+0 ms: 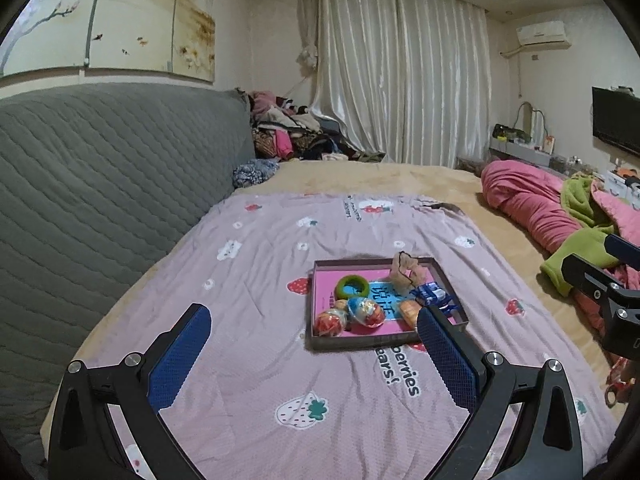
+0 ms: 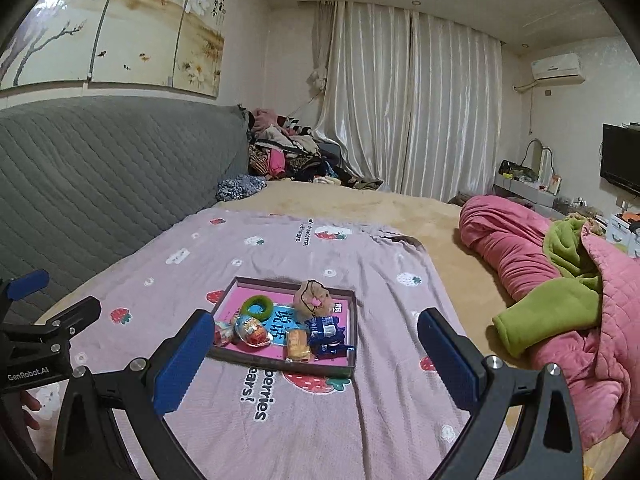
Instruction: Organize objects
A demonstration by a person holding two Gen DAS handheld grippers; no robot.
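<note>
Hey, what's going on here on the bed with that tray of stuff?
A person holds a gripper in each hand above a pink strawberry-print sheet. Both the left gripper and the right gripper are open and empty. Ahead lies a shallow tray holding a green ring, foil-wrapped eggs, an orange snack, blue packets and a beige pouch. Nothing is being touched.

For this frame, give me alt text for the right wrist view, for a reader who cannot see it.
The open, empty right gripper hovers over a pink strawberry-print sheet, facing a shallow tray holding a green ring, wrapped snacks and a beige pouch. The left gripper shows at the left edge; a pink quilt lies right.
</note>
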